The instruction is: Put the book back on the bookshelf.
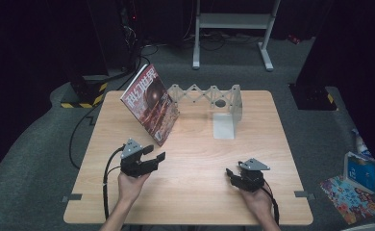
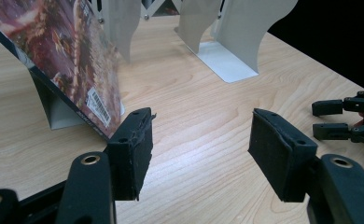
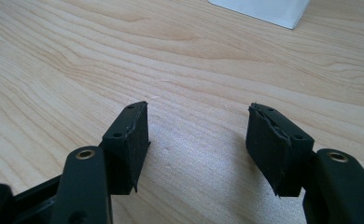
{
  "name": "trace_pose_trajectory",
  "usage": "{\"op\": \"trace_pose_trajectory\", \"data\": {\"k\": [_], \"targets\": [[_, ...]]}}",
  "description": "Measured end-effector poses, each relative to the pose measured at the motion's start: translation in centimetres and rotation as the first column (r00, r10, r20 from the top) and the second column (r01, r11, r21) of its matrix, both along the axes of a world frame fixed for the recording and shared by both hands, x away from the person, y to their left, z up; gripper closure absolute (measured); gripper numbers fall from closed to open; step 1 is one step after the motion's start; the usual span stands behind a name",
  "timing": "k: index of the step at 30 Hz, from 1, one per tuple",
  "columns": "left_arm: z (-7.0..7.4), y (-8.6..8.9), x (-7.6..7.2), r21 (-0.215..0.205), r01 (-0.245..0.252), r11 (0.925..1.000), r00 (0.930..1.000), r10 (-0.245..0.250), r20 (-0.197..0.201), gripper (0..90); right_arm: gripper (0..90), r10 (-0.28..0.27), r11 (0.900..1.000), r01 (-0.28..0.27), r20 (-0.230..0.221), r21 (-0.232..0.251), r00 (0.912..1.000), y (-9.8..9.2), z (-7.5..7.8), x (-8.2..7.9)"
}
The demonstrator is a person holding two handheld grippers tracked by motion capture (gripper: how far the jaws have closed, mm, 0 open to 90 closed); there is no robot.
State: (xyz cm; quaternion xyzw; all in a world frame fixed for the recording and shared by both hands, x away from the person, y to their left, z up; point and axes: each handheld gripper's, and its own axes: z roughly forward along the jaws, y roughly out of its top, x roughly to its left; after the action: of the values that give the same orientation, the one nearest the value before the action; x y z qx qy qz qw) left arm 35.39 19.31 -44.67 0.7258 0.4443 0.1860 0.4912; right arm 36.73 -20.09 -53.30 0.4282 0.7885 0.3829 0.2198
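High view: a magazine (image 1: 150, 103) is leaning tilted against the left end of an expandable metal bookend rack (image 1: 209, 96), which is standing across the far half of the wooden table (image 1: 190, 192). The magazine's long edge is running from its lower near corner up and away toward the far left. The left gripper (image 1: 157, 155) is sitting just near of that lower corner, jaws pointing toward it and standing apart, nothing between them. The right gripper (image 1: 230, 174) is resting well apart from the magazine, off to the near right, jaws pointing left; how wide they are standing is hard to tell from here.

Left gripper view: the magazine's lower corner, with its barcode (image 2: 98, 106), is lying just ahead and left of the left pad (image 2: 136, 149); the gap between the jaws is aimed to the right of the magazine, at bare wood. One white rack leaf (image 2: 238, 42) is standing beyond. The right gripper (image 2: 322, 119) is showing at the far right edge. My read: the left hand is the nearer one and needs to swing left to straddle the cover edge.

Right gripper view: both pads (image 3: 129, 144) are standing wide over bare table, holding nothing; a white rack foot (image 3: 264, 9) is peeking in at the top.
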Motion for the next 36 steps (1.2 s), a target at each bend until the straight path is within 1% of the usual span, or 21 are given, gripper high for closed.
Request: {"op": "trace_pose_trajectory", "data": {"k": [3, 11, 15, 17, 22, 32, 36], "targets": [[-0.2, -0.1, 0.0, -0.004, 0.0, 1.0, 1.0, 0.0, -0.003, 39.6, 39.1, 0.0, 1.0, 0.0, 0.0, 0.0, 1.0, 0.0, 0.0, 0.0], [-1.1, -0.5, 0.3, 0.007, 0.001, 1.0, 0.9997, -0.001, -0.025, 39.6, 39.1, 0.0, 1.0, 0.0, 0.0, 0.0, 1.0, 0.0, 0.0, 0.0], [-1.5, -0.6, 0.3, -0.005, 0.001, 1.0, 0.9995, -0.001, -0.033, 39.7, 39.1, 0.0, 1.0, 0.0, 0.0, 0.0, 1.0, 0.0, 0.0, 0.0], [-1.7, -0.6, 0.2, 0.002, 0.001, 1.0, 0.9994, -0.001, -0.036, 39.6, 39.1, 0.0, 1.0, 0.0, 0.0, 0.0, 1.0, 0.0, 0.0, 0.0], [-2.0, -0.8, 0.3, -0.004, 0.0, 1.0, 0.9989, -0.001, -0.046, 39.6, 39.1, 0.0, 1.0, 0.0, 0.0, 0.0, 1.0, 0.0, 0.0, 0.0], [-3.0, -1.3, 0.3, 0.012, 0.013, 0.9998, 0.9968, -0.012, -0.079, 39.3, 39.1, -0.001, 1.0, 0.001, 0.001, 0.0, 1.0, 0.0, 0.0, 0.0], [-3.2, -1.5, 0.3, 0.023, 0.015, 0.9996, 0.9966, -0.013, -0.081, 39.2, 39.1, 0.0, 1.0, 0.0, 0.002, -0.001, 1.0, 0.0, 0.0, 0.0]]}}
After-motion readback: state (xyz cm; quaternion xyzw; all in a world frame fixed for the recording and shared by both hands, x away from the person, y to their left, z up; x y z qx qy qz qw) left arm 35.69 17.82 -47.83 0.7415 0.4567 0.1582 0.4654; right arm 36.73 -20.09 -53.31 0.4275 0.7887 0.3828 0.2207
